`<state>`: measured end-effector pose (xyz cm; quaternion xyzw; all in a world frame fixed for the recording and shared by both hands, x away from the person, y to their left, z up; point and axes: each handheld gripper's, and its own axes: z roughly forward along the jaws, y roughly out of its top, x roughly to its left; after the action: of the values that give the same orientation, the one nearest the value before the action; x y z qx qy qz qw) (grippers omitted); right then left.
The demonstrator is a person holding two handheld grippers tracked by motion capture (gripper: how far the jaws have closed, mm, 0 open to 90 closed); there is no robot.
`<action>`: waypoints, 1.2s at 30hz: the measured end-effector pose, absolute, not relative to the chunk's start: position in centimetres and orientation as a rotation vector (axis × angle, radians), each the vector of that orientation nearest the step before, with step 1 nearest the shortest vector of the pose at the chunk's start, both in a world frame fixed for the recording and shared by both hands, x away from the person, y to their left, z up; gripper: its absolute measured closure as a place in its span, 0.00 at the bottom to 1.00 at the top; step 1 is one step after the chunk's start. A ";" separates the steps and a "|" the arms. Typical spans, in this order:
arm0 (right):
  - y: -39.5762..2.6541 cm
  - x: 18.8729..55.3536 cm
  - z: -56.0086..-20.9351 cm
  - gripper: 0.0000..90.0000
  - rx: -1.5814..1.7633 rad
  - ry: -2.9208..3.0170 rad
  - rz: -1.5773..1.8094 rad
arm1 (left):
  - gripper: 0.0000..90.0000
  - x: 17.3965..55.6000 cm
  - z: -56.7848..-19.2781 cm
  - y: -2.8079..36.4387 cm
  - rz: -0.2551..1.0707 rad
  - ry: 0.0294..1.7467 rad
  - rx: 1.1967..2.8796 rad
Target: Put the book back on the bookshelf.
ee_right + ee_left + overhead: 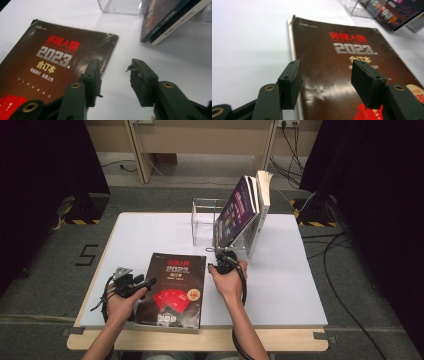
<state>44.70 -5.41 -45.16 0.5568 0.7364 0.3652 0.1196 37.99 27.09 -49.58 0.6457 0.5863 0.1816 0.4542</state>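
1. On the white worktop [280,285], a dark brown book [172,290] is lying flat and face up near the front edge, between the person's two hands.
2. Its glossy cover is showing red characters, the silver figures "2023", yellow characters below them, and red shapes near the bottom; its corners are looking worn.
3. The left claw [142,283] is resting at the book's left edge with its jaws spread; in the left gripper view [325,80] they are straddling that edge without pressing on it.
4. The right claw [220,261] is sitting just beyond the book's upper right corner, jaws apart and pinching nothing; in the right gripper view [115,80] one jaw is lying over that corner and the other over bare worktop.
5. The high view is showing a clear plastic stand [205,220] behind the book, with several books [245,210] leaning tilted against it.
6. The gripper views are making the cover print readable, which the high view is blurring.
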 end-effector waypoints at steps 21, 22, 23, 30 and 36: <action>-3.6 46.1 -47.0 0.79 1.698 2.221 1.014 | 0.52 39.7 -50.3 28.2 0.407 1.546 1.626; -3.6 46.2 -47.0 0.79 1.686 2.224 1.015 | 0.53 39.6 -50.3 28.2 0.399 1.550 1.621; -3.6 46.3 -47.1 0.78 1.677 2.227 1.017 | 0.54 39.6 -50.3 28.2 0.396 1.552 1.619; -3.2 47.0 -47.5 0.76 1.698 2.218 1.003 | 0.57 39.3 -50.3 27.9 0.368 1.542 1.619; -2.9 48.0 -47.6 0.76 1.693 2.206 1.014 | 0.60 39.1 -50.3 27.9 0.356 1.544 1.609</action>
<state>47.96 -2.91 -47.63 0.5695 0.7423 0.3411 0.0908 39.11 27.91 -50.34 0.6442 0.6182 0.1423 0.4272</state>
